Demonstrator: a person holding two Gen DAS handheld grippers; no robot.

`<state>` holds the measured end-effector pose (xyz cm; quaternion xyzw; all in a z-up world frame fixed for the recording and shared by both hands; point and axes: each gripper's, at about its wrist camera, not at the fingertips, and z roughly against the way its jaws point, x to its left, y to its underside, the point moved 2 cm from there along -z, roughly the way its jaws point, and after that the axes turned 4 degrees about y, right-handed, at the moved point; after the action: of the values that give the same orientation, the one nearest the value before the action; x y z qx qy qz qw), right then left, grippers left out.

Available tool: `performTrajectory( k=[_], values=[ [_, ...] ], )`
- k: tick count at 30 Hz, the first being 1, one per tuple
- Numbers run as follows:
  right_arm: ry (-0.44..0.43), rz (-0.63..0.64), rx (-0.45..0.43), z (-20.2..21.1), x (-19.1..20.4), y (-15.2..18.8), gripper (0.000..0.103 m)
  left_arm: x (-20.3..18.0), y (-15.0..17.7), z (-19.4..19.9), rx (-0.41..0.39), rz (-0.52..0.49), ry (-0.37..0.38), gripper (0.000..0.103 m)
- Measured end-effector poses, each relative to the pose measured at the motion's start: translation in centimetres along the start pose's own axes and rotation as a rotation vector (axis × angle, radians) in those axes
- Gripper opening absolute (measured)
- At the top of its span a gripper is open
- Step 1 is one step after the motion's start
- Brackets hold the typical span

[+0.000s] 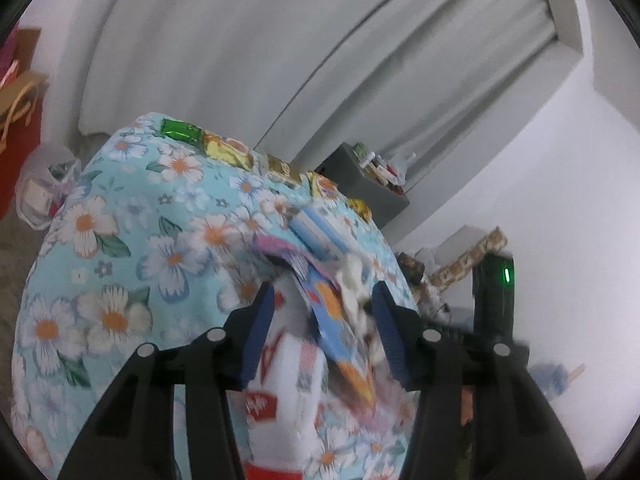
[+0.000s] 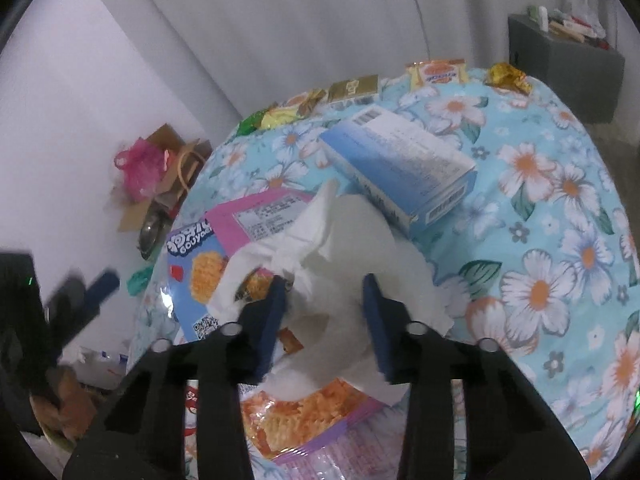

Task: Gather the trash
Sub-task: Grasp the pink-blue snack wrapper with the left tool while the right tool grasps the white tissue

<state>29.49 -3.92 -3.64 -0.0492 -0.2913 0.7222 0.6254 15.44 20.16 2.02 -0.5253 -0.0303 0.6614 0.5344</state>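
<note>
We see a floral cloth (image 2: 560, 208) covering the worktop before grey curtains (image 1: 248, 40). Our right hand-held gripper (image 2: 325, 312) straddles crumpled tissue (image 2: 344, 240), jaws spread; the left hand-held gripper (image 1: 324, 312) likewise over a blurred snack packet (image 1: 336, 320).

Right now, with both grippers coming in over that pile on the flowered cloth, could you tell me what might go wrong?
1. The white tissue lies loosely draped over the snack bag; the right gripper straddling it may pinch only a fold and trail the rest.
2. The left gripper is closing in on the same pile, so the two could collide.
3. Tugging the tissue could shift the blue box resting against it.
</note>
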Motion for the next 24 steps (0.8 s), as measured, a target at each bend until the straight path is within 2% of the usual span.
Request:
performTrajectory(
  k=[4,8,16,24],
  values=[
    [0.001,-0.012,0.006,-0.2,-0.1,0.0,0.018,3.4,-2.9,-1.9,0.054,0.156,0.025,0.049],
    [-0.003,-0.024,0.003,-0.1,-0.2,0.0,0.009,5.0,-3.7,-3.0,0.088,0.250,0.041,0.049],
    [-0.043,-0.116,-0.026,0.8,-1.7,0.0,0.005,4.3,-1.5,-3.6,0.168,0.292,0.166,0.057],
    [-0.071,-0.172,-0.041,1.6,-2.6,0.2,0.005,2.4,-0.6,-4.9,0.224,0.211,0.156,0.057]
  ],
)
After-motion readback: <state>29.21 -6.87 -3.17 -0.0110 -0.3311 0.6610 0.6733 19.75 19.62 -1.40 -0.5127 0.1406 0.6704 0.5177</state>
